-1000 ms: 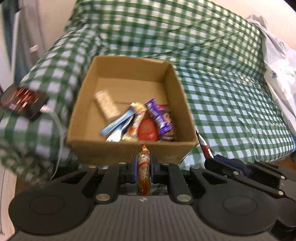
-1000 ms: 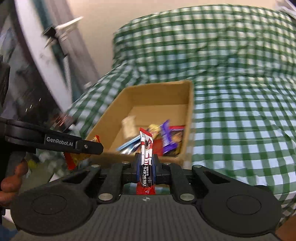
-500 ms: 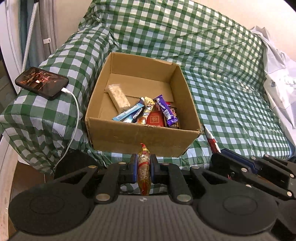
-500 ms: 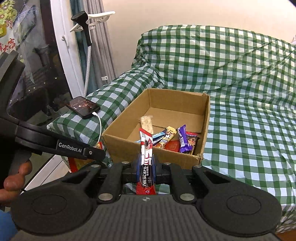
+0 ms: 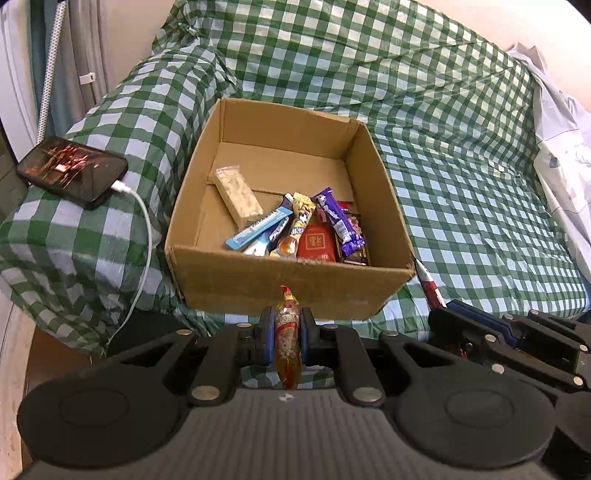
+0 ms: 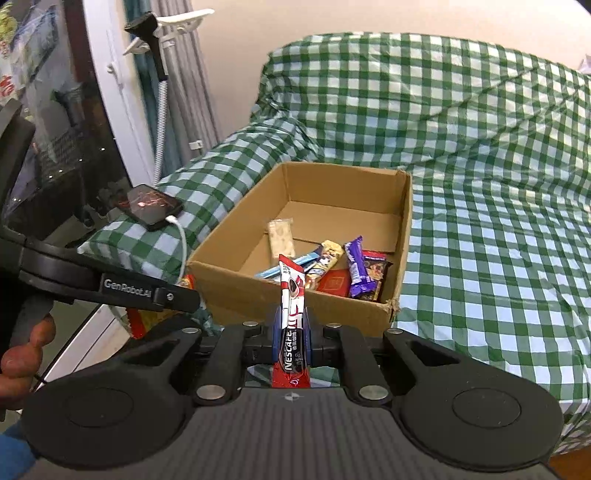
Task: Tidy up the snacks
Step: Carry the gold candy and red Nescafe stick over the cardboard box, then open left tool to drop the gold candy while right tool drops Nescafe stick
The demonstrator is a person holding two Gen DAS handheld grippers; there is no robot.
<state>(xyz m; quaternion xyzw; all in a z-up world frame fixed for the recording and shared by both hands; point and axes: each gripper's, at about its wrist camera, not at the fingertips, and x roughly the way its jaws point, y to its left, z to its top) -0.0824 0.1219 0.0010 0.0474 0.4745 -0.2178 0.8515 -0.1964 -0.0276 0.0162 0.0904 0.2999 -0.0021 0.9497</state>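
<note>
Currently two grippers in view, one item each. Left gripper (image 5: pixel 287 334): jaws nearly closed, pinching one clear snack packet (image 5: pixel 286 332) with a red-and-gold top, held upright just in front of the box's near wall. Right gripper (image 6: pixel 291 339): jaws nearly closed on one red, white and black Nescafé sachet (image 6: pixel 293 317), upright, its tip overlapping the box's near rim in the right wrist view.

One open cardboard box (image 5: pixel 236 282), flaps off. Contents, counted from the left wrist view: one pale nougat-type bar (image 5: pixel 238 195) lying alone toward the left; one blue-and-white bar (image 5: pixel 258 227); one gold-wrapped bar (image 5: pixel 301 218); one red packet (image 5: pixel 317 242); one purple bar (image 5: pixel 338 221); one dark wrapper (image 5: pixel 356 240) against the right wall. The last five are bunched at the near right corner, overlapping. More may lie beneath; cannot tell.

Surface: box sits on a sofa draped in a green-and-white checked cover (image 5: pixel 461 177). One phone (image 5: pixel 72 170), screen lit, rests on the left armrest with one white cable (image 5: pixel 146 236) plugged in. One pale cloth (image 5: pixel 561 136) at the far right. Grey curtain (image 6: pixel 184 92) and cream wall (image 6: pixel 295 18) behind.
</note>
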